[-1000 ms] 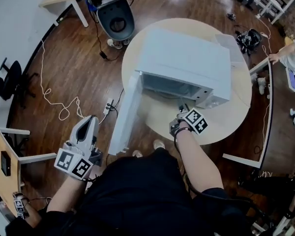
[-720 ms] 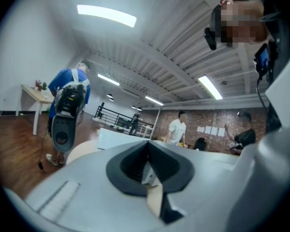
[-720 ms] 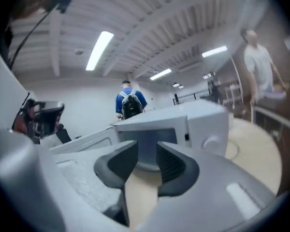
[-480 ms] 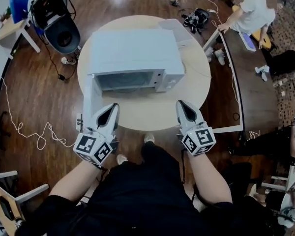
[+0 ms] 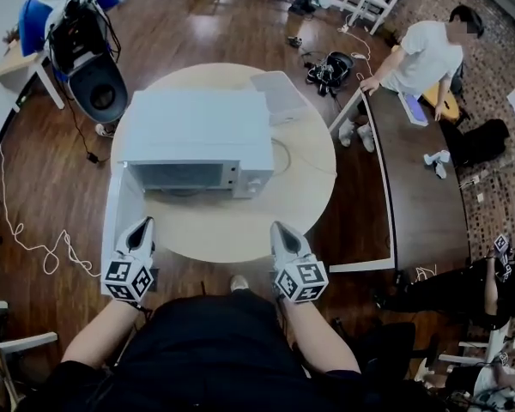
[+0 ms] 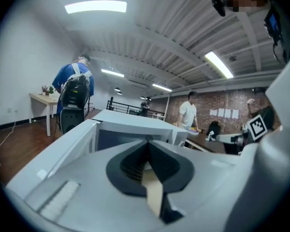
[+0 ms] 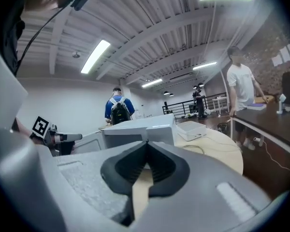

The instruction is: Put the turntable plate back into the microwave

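Note:
The white microwave (image 5: 197,136) stands on the round pale table (image 5: 309,187) with its door (image 5: 118,204) swung open to the left. Its cavity (image 5: 183,176) looks dim, and I cannot make out a turntable plate in it. My left gripper (image 5: 147,222) hovers at the near table edge beside the door's outer end, shut and holding nothing. My right gripper (image 5: 277,226) hangs level with it at the near edge, also shut and bare. In the left gripper view the shut gripper (image 6: 147,141) points at the microwave (image 6: 130,127). The right gripper (image 7: 146,141) faces the microwave (image 7: 140,129) too.
A flat white box (image 5: 279,93) lies on the table behind the microwave, with a thin cable (image 5: 305,157) beside it. A person in a white shirt (image 5: 416,54) leans over a dark table (image 5: 416,170) at the right. A chair with a backpack (image 5: 90,58) stands far left.
The right gripper has come away from the microwave's mouth. Both grippers now sit side by side at the near table edge. The head view has swung so that the microwave faces me squarely.

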`<state>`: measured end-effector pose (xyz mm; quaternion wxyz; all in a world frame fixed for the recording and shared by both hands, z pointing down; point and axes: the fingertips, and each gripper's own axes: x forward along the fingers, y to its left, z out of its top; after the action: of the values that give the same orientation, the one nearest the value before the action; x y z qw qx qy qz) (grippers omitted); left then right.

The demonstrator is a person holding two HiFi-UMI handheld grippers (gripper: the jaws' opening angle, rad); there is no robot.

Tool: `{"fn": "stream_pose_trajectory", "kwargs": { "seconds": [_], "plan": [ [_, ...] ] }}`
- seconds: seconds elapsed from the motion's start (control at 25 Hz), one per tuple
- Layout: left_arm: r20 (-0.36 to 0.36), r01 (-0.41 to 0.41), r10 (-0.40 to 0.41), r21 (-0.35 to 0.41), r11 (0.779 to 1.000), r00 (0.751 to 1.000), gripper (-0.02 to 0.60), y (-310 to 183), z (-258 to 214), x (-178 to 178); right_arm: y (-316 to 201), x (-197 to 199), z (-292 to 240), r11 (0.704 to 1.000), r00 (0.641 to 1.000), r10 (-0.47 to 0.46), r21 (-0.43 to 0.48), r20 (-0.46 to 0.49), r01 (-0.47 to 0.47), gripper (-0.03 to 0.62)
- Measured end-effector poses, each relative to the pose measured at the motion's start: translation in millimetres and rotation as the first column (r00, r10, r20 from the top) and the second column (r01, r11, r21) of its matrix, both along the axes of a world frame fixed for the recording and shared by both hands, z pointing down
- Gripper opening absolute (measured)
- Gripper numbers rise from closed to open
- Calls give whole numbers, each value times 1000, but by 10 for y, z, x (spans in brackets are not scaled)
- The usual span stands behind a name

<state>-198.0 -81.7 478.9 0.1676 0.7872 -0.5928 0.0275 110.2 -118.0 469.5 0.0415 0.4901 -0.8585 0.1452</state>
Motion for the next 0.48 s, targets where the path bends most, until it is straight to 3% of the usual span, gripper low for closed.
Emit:
{"fn": "stream_pose_trajectory", "kwargs": {
  "seconds": [0.48],
  "plan": [
    [-23, 120, -121, -28, 992, 992, 6, -50, 90, 105, -511, 375, 141, 1000, 999, -2, -25, 36, 3, 0]
  ]
}}
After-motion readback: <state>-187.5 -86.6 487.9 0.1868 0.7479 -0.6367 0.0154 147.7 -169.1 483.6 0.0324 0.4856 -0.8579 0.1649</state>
